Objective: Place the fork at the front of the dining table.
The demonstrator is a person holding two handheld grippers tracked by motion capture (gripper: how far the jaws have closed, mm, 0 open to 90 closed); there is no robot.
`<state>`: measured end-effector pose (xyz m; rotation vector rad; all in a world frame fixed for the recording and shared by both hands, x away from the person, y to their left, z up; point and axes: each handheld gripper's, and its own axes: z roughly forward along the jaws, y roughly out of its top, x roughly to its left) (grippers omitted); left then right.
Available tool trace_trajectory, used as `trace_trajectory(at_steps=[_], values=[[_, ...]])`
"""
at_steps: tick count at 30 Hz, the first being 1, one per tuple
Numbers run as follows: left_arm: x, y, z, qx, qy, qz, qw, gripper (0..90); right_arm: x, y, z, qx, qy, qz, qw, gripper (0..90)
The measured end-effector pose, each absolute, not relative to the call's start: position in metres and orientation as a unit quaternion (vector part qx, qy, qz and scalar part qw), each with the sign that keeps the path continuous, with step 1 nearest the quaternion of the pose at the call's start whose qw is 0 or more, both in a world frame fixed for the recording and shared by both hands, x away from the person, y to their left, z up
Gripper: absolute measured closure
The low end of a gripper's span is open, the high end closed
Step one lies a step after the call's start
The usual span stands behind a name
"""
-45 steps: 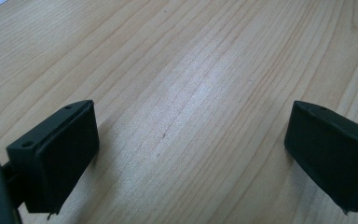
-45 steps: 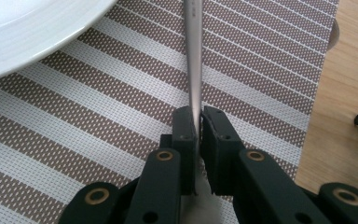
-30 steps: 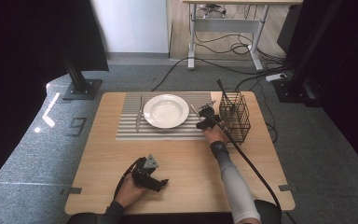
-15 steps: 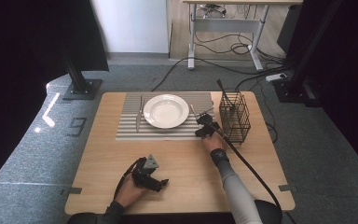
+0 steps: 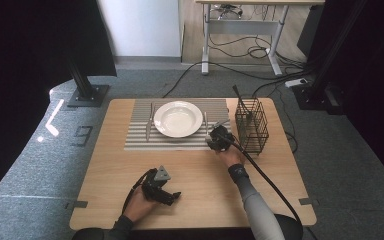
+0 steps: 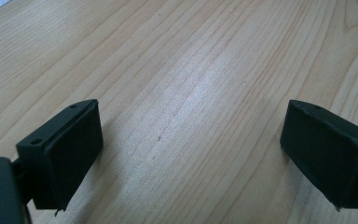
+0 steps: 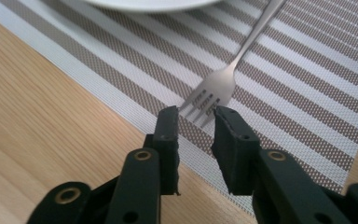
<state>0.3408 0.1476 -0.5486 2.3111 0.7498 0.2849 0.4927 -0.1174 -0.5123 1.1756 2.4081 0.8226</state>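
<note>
In the right gripper view, the right gripper (image 7: 196, 119) rises from the bottom centre of the frame, its two black jaws narrowed to a slim gap. They have just been closing, and nothing sits between them. Just past their tips lies a fork (image 7: 223, 77), flat on a striped placemat (image 7: 303, 93). Its tines point toward the jaws and its handle runs off to the upper right; the jaws look close to the tines but not touching them, though that is hard to judge. The fork rests beside the rim of a white plate (image 7: 149, 3) at the top edge, as a place setting would have it. In the high view, the right gripper (image 5: 219, 139) sits right of centre at the placemat's (image 5: 140, 135) lower right corner, the hand and forearm reaching up from the bottom edge. The plate (image 5: 178, 119) is centred on the mat, with another piece of cutlery (image 5: 149, 122) to its left. A black wire basket (image 5: 252, 125) stands right of the mat, a dark utensil upright in it, likely the cutlery holder. The left gripper (image 5: 172, 196) rests at lower left of centre. In the left gripper view its jaws stand wide apart over the bare wooden table (image 6: 191, 70), apparently parked clear while the other hand works.
</note>
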Motion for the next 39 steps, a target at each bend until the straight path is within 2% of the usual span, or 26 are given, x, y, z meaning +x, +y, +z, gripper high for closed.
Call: trace_trajectory(at_steps=[3, 13, 19, 23, 27, 29, 32, 37, 39], values=[[0.341, 0.148, -0.549, 0.888, 0.288, 0.109, 0.341, 5.5, 0.496, -0.115, -0.517, 0.412, 0.845, 0.294, 0.173, 73.9], [0.341, 0.148, -0.549, 0.888, 0.288, 0.109, 0.341, 5.5, 0.516, -0.11, -0.519, 0.416, 0.84, 0.303, 0.173, 73.8], [0.341, 0.148, -0.549, 0.888, 0.289, 0.11, 0.341, 5.4, 0.531, -0.11, -0.519, 0.427, 0.834, 0.305, 0.174, 68.7], [0.341, 0.148, -0.549, 0.888, 0.289, 0.11, 0.341, 5.4, 0.531, -0.112, -0.515, 0.426, 0.831, 0.306, 0.186, 45.8], [0.341, 0.148, -0.549, 0.888, 0.289, 0.11, 0.34, 5.4, 0.522, -0.111, -0.505, 0.405, 0.834, 0.324, 0.19, 30.5], [0.341, 0.148, -0.549, 0.888, 0.289, 0.11, 0.341, 5.3, 0.52, -0.111, -0.503, 0.4, 0.834, 0.329, 0.188, 27.6], [0.341, 0.148, -0.549, 0.888, 0.29, 0.109, 0.341, 5.2, 0.511, -0.112, -0.496, 0.397, 0.832, 0.344, 0.179, 16.8], [0.341, 0.148, -0.549, 0.888, 0.291, 0.11, 0.34, 4.8, 0.499, -0.116, -0.49, 0.396, 0.832, 0.354, 0.159, 11.5], [0.341, 0.148, -0.549, 0.888, 0.293, 0.11, 0.338, 4.0, 0.488, -0.119, -0.486, 0.393, 0.832, 0.355, 0.167, 4.5]])
